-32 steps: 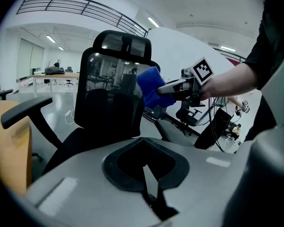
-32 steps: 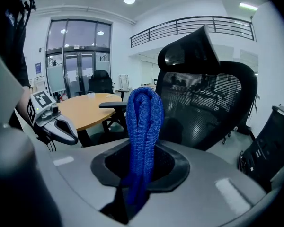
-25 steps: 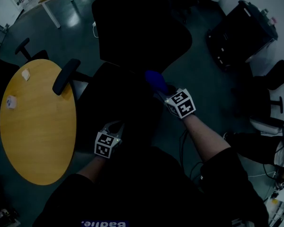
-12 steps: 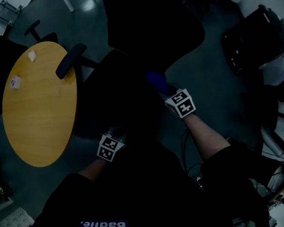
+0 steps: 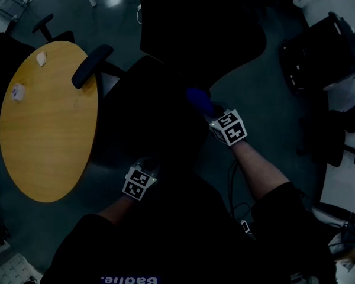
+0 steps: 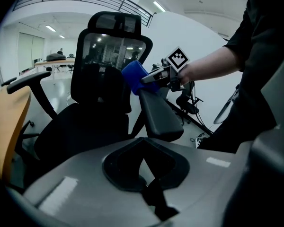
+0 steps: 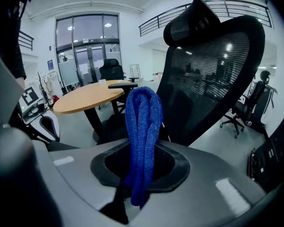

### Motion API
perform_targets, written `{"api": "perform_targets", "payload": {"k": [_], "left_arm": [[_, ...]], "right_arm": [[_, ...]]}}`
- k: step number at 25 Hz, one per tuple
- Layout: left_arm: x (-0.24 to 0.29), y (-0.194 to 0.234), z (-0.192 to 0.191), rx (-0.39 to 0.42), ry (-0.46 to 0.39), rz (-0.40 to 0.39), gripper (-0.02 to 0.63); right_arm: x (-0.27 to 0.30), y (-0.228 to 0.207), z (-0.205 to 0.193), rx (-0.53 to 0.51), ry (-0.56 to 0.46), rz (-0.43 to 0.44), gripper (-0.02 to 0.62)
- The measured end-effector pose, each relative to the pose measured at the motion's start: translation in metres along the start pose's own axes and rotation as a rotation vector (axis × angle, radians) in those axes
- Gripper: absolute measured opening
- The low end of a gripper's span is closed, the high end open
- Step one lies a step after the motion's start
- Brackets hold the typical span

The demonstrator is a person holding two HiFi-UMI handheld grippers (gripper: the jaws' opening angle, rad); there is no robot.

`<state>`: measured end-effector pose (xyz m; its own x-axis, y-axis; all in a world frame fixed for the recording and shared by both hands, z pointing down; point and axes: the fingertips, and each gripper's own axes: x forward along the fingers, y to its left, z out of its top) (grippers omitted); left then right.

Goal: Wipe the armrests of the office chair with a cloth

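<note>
The black office chair (image 5: 165,52) stands in front of me, dim in the head view. My right gripper (image 5: 216,116) is shut on a folded blue cloth (image 5: 198,101), which rests on the far end of the chair's right armrest (image 6: 157,112). In the left gripper view the blue cloth (image 6: 134,77) sits on top of that armrest, by the backrest (image 6: 111,56). The cloth (image 7: 143,126) hangs from the right gripper's (image 7: 135,193) jaws. My left gripper (image 5: 143,169) is low by the seat's front, shut with nothing in it. The chair's left armrest (image 5: 92,65) is untouched.
A round yellow table (image 5: 44,123) stands close at the left, beside the left armrest, with small white scraps (image 5: 16,92) on it. Another chair (image 5: 44,25) stands beyond it. Black cases (image 5: 319,52) sit at the right. Cables (image 5: 236,209) trail on the floor by my feet.
The head view has shifted, so the table and chair sit higher in the frame. The right gripper stays on the right armrest with the cloth; the left gripper has barely moved.
</note>
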<state>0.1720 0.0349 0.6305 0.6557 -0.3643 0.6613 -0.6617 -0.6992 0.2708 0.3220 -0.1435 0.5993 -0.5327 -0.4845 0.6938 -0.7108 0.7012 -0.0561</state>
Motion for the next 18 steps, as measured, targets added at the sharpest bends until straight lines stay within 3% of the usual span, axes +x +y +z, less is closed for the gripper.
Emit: {"api": "perform_targets", "payload": {"k": [18], "left_arm": [[0.002,0.0,-0.004,0.033,-0.029,-0.062,0.014]], "right_arm": [[-0.004,0.035,0.004,-0.001,0.03,-0.053,0.09]]}}
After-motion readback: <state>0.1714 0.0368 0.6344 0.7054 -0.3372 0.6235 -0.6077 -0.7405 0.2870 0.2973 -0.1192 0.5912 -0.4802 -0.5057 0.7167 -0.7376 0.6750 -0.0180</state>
